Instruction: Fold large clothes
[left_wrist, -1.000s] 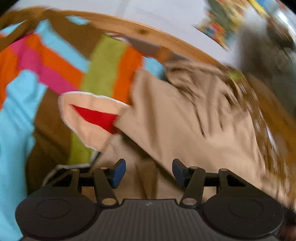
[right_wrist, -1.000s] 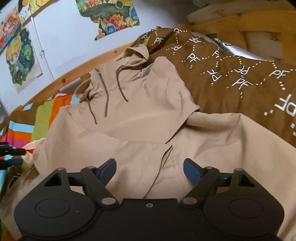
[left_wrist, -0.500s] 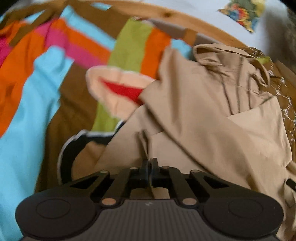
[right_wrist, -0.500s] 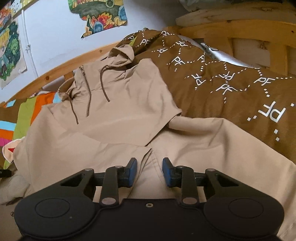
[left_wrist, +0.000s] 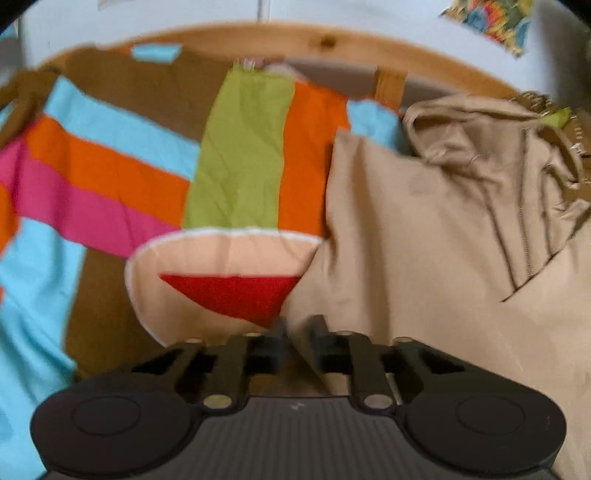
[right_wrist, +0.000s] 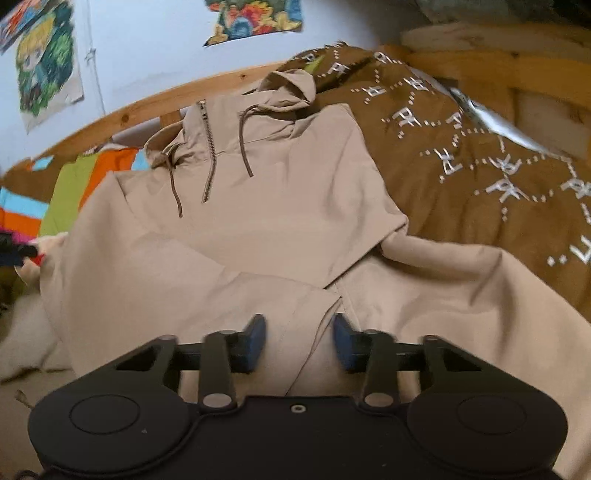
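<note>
A beige hoodie (right_wrist: 258, 221) with a half zip and dark drawstrings lies spread on the bed, hood toward the headboard. It also shows in the left wrist view (left_wrist: 424, 240). My left gripper (left_wrist: 298, 334) is shut on the hoodie's left edge, with a fold of beige cloth pinched between the jaws. My right gripper (right_wrist: 298, 338) is partly open over the hoodie's lower part, right above a folded seam, holding nothing. The left gripper's tip shows at the far left of the right wrist view (right_wrist: 14, 249).
A striped multicolour blanket (left_wrist: 110, 177) covers the bed on the left. A brown duvet with white "PF" print (right_wrist: 480, 155) lies on the right. A wooden bed rail (left_wrist: 332, 40) runs along the wall. A peach and red patch (left_wrist: 221, 280) lies beside the hoodie.
My left gripper closed on the hoodie's edge and has moved with it. My right gripper narrowed half a second ago and has now opened wider again.
</note>
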